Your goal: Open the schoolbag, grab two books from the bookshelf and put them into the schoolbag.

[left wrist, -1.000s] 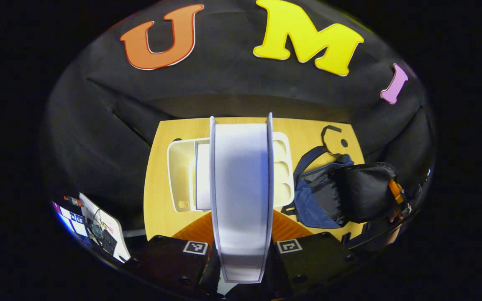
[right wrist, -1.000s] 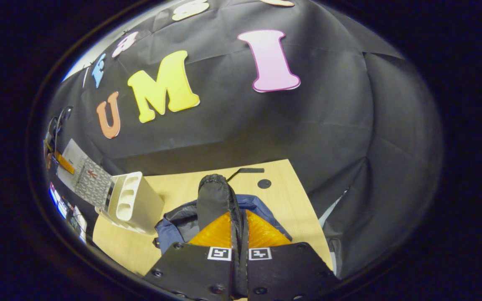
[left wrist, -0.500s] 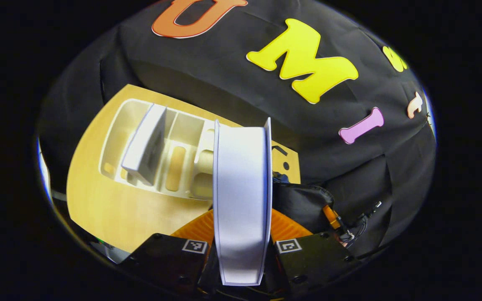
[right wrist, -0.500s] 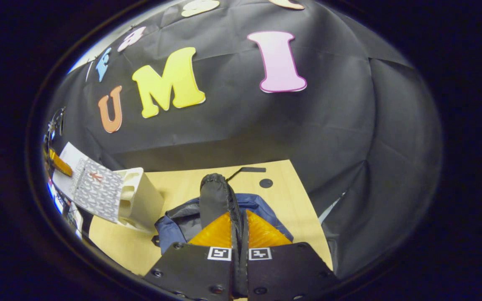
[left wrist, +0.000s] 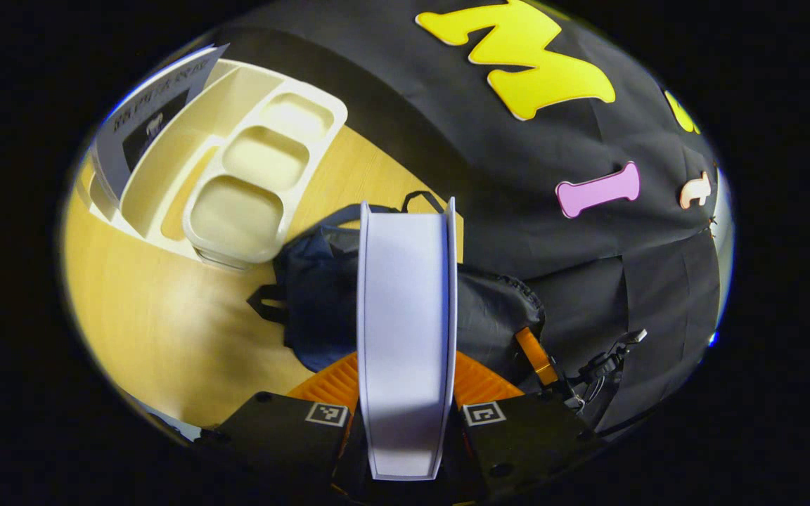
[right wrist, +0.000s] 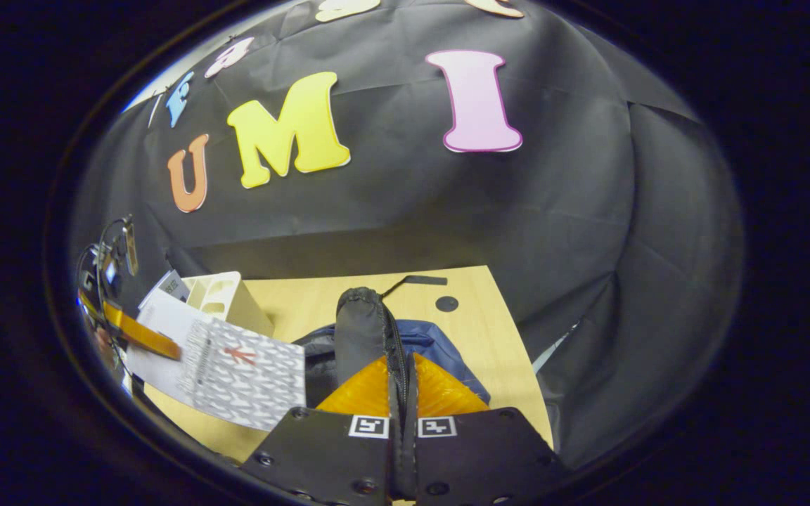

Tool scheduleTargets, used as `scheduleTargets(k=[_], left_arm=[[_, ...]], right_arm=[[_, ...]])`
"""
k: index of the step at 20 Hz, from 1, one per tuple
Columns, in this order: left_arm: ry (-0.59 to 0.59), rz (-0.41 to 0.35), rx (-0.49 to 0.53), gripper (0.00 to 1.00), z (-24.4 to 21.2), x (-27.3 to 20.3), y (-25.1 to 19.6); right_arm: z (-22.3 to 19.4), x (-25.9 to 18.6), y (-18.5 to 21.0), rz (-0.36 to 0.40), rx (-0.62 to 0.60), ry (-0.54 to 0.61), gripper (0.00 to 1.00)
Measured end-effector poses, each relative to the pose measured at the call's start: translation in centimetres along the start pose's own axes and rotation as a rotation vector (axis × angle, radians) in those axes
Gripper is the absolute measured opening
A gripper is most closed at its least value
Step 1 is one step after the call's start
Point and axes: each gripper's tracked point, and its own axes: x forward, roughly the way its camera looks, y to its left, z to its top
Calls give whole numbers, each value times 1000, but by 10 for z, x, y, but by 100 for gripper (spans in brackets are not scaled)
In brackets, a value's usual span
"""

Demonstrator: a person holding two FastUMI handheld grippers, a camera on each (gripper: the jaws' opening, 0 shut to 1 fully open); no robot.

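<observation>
Swung from bookshelf [left wrist: 236,183] over schoolbag [left wrist: 320,295], book [left wrist: 405,337] clamped in left gripper [left wrist: 405,393]; lower spine-first into mouth pinched open by right gripper [right wrist: 403,393].

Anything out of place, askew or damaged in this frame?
Nothing stands out. The left hand-held gripper grips a book over the schoolbag; the right hand-held gripper pinches the bag's flap. Another book leans in the bookshelf.

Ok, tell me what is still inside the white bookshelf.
One book stands in the bookshelf at its far end; the near compartments look empty. The slot floor under that book is covered.
</observation>
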Motion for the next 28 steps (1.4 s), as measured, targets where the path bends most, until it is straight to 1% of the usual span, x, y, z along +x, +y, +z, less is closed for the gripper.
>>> scheduleTargets(k=[2, 3, 4, 5, 6, 7, 8, 10, 11, 12, 14, 15, 16, 17, 18, 19, 20, 21, 22, 25, 26, 27, 28], left_arm=[[2, 19, 21, 45, -5, 27, 11], [5, 39, 28, 46, -8, 38, 18], [5, 46, 27, 44, -10, 48, 23], [6, 41, 18, 45, -10, 56, 24], [6, 30, 4, 45, -11, 63, 23], [2, 14, -8, 45, -13, 70, 21], [-5, -5, -18, 45, -12, 75, 19], [-24, -53, -26, 45, -10, 85, 10], [-31, -76, -23, 45, -10, 90, 7], [-39, -95, -9, 45, -12, 95, 5], [-44, -129, 3, 45, -17, 104, 3], [-41, -146, 4, 45, -21, 111, 0], [-35, -159, 5, 45, -24, 118, -1], [-32, -173, 10, 45, -29, 125, -4], [-28, -189, 18, 47, -32, 131, -7], [-25, -203, 24, 45, -33, 139, -10], [-22, -222, 23, 45, -33, 146, -13], [-23, -241, 14, 45, -33, 155, -14], [-19, -255, -1, 45, -35, 163, -14], [-11, -294, -62, 45, -36, 186, -14], [-9, -307, -85, 45, -35, 191, -13], [-10, -317, -104, 48, -36, 196, -12], [-12, -328, -114, 45, -35, 201, -11]], right_arm=[[0, 0, 0, 0, 4, 3, 1], [1, 0, 0, 1, 6, 7, 1], [0, -1, -1, 2, 7, 10, 1], [1, -2, -1, 1, 7, 14, 3], [2, -2, -1, -3, 2, 16, 3], [4, -3, -1, -4, 0, 17, 3], [5, -4, -1, -5, -1, 20, 0], [7, -6, -2, -8, -2, 24, 1], [10, -7, -3, -14, -7, 22, 3], [12, -9, -2, -17, -8, 17, 0], [13, -11, -1, -17, -14, 22, 1], [15, -12, -1, -19, -21, 22, 3], [16, -12, -1, -20, -30, 23, 1], [19, -13, 0, -20, -37, 21, 1], [20, -14, 1, -19, -44, 22, 1], [21, -15, 1, -18, -50, 24, 1], [22, -15, 0, -19, -52, 21, 1], [24, -15, 1, -19, -53, 18, 3], [23, -17, 1, -19, -57, 18, 1], [21, -15, 4, -17, -72, 20, 1], [20, -15, 4, -16, -79, 20, 3], [20, -16, 5, -15, -85, 20, 3], [20, -16, 6, -13, -88, 21, 3]])
